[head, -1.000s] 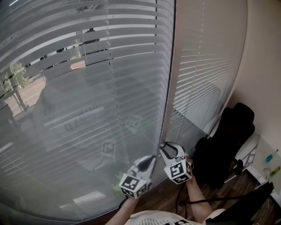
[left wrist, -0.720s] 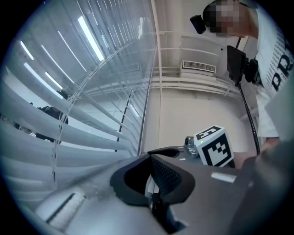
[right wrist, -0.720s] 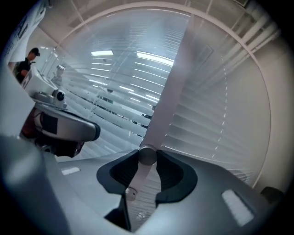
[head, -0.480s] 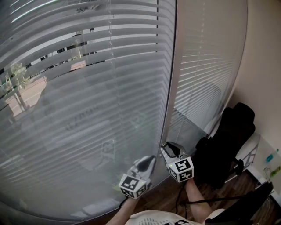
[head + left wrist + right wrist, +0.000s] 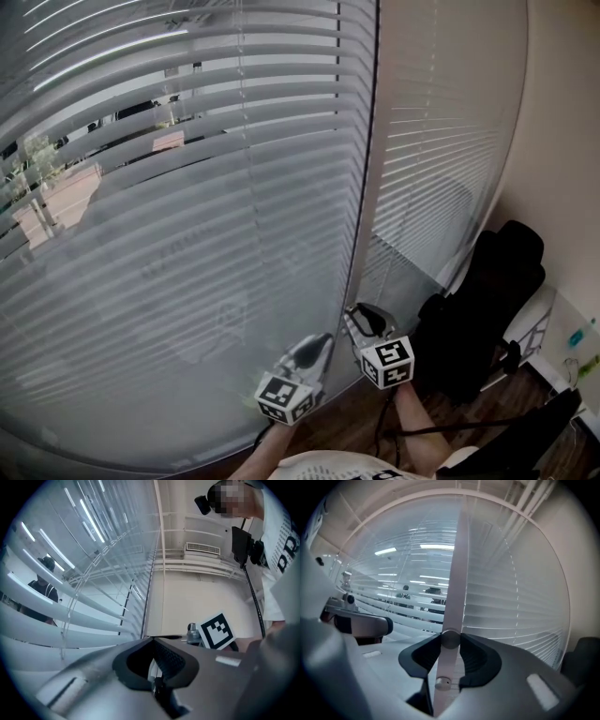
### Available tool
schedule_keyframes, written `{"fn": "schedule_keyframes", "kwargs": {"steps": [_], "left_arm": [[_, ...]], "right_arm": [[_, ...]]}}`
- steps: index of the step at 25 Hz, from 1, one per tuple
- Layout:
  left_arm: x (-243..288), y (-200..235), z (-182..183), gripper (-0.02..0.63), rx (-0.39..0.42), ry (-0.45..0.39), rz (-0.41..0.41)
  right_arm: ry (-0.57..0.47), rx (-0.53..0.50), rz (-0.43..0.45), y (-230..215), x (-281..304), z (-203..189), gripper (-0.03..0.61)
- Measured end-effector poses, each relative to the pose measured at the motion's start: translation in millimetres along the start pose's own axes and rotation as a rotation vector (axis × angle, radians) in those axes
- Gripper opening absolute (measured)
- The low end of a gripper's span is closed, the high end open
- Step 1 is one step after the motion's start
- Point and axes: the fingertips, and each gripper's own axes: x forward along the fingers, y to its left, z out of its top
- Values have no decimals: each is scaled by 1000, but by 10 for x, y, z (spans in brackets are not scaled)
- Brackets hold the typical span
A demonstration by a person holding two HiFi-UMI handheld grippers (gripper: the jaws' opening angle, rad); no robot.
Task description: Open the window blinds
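Wide horizontal blinds [image 5: 187, 234] cover the window ahead, their slats [image 5: 412, 604] partly tilted so that strips of the street show at the upper left. A pale tilt wand [image 5: 457, 573] hangs at the blind's right edge [image 5: 355, 262]. My right gripper [image 5: 352, 315] is level and shut on the wand, whose round knob sits between the pads [image 5: 450, 639]. My left gripper [image 5: 325, 338] hovers just left of it, close to the slats. Its jaws [image 5: 152, 641] are shut, with only a thin pale sliver showing in the gap behind the tips.
A second, narrower blind [image 5: 431, 169] hangs right of the pale window post [image 5: 382, 141]. A black bag or chair [image 5: 487, 309] stands against the side wall [image 5: 562, 141] at the right. Cables trail over the wooden floor [image 5: 356, 403].
The right gripper has rolled about the wand without shifting place. The slats have tilted, so the lower part of the blind looks more opaque. The left gripper has stayed still.
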Motion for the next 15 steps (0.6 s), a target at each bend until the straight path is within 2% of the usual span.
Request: {"fn": "schedule_keyframes", "kwargs": {"steps": [3,8,11,15], "left_arm": [[-38,24,-12,-9,-6,1,4],[-61,53,-16,-9,-7,1,10],[-55,26,-16,-9,-8,0,5],[-64,21,-16,-9,-6,1,4]], "right_arm": [[21,-176,-25,25,-48,61,138],[100,-552,-35,117,-43,114,166],[136,-634,-37,111,-2,65,164],[150,-653,-30,112,33,22,137]]}}
